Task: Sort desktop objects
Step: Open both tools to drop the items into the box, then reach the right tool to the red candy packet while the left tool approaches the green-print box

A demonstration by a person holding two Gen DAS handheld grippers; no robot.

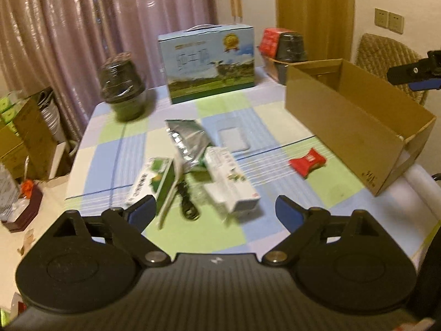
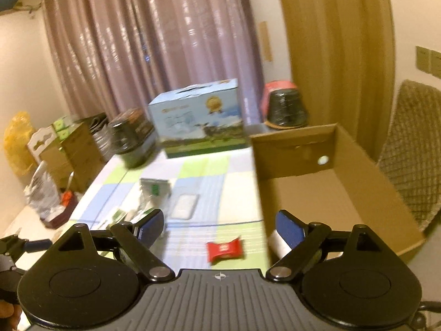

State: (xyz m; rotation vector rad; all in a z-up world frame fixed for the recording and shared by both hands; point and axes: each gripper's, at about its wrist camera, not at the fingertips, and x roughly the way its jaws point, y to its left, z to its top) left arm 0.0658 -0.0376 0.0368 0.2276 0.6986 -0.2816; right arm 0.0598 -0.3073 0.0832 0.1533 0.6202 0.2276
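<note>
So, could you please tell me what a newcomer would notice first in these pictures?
Probably the open cardboard box on the table's right side, and the blue milk carton at the back. Next, the jumble of packets mid-table, with a red wrapper lying alone beside the box.

warm yellowish indoor light, fairly dim; both views smeared by motion blur, worst on the cluttered packets and the dark jar; fisheye bends the curtain and the room edges; corners go black; shadows soft
</note>
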